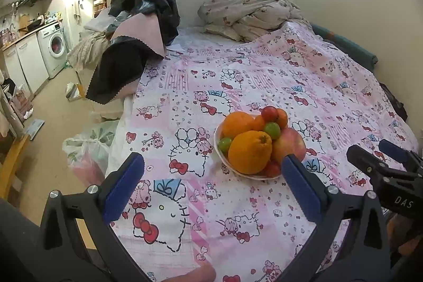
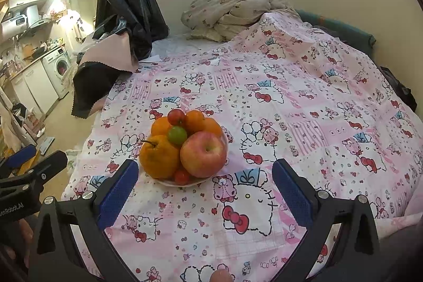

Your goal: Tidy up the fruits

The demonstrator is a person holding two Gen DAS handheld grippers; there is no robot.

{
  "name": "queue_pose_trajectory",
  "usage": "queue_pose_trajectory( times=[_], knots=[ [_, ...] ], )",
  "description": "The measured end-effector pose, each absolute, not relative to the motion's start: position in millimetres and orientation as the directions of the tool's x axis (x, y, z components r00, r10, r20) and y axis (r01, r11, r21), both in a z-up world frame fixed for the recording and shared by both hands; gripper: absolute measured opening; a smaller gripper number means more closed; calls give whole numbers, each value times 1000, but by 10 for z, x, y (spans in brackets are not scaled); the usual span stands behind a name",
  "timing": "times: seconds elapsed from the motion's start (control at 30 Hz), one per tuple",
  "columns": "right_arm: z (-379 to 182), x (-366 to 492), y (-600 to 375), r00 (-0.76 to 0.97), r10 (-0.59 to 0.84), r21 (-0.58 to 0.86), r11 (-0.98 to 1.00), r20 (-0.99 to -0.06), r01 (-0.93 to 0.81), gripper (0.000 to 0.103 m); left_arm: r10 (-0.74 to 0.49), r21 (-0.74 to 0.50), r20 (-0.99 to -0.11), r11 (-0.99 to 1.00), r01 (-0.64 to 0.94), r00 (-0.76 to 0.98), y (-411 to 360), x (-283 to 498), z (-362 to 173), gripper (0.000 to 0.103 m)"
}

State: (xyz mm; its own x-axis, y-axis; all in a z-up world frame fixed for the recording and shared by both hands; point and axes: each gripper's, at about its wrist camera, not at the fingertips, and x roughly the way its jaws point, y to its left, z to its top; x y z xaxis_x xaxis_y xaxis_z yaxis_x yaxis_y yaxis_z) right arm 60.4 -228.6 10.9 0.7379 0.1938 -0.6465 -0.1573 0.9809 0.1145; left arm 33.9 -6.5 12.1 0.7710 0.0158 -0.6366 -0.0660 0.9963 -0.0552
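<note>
Fruit location: all the fruit in view sits heaped in one shallow white bowl (image 2: 185, 182) on the pink printed bedspread (image 2: 304, 102), toward the near edge of the bed. No loose fruit shows anywhere on the cloth.
Heap make-up: a large knobbly orange (image 2: 158, 159) at near left with its stem sticking out, a red-yellow apple (image 2: 203, 153) at near right, smaller oranges (image 2: 194, 120) behind, a green round fruit (image 2: 177, 135) wedged in the middle, a red one (image 2: 175, 116) perched on top, and another small red fruit (image 2: 182, 176) low at the near rim.
Left gripper (image 1: 212, 183): fingers spread wide, holding nothing, poised just short of the bowl on its near side.
Right gripper (image 2: 205, 183): fingers likewise wide apart and empty, with the bowl between and just beyond them.
Task standing: a piled bowl fits fruit already gathered as well as fruit waiting to be sorted out; the views do not settle which.
Hazard, stack: the top red fruit and the green one rest only on rounded neighbours. Any nudge to the apple or large orange is likely to dislodge them.
Hazard, surface: the bowl stands on soft bedding, not a hard top. Downward or sideways pressure could tilt it and spill the heap.
Hazard, runaway: round fruit on the cloth may roll off the left edge of the bed to the floor.
Hazard, grip: the small fruits look soft; a hard squeeze may bruise or burst them.
Hazard, crowding: both grippers hang close together near the bowl; a simultaneous reach risks them colliding.
</note>
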Motion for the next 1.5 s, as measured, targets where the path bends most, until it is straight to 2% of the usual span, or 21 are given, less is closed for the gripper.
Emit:
queue_pose_trajectory(
  times=[1.5],
  knots=[
    [100,636,-2322,749,170,104,985,-640,-134,103,15,-57,-632,996,-65,775,-50,352,114,103]
  ],
)
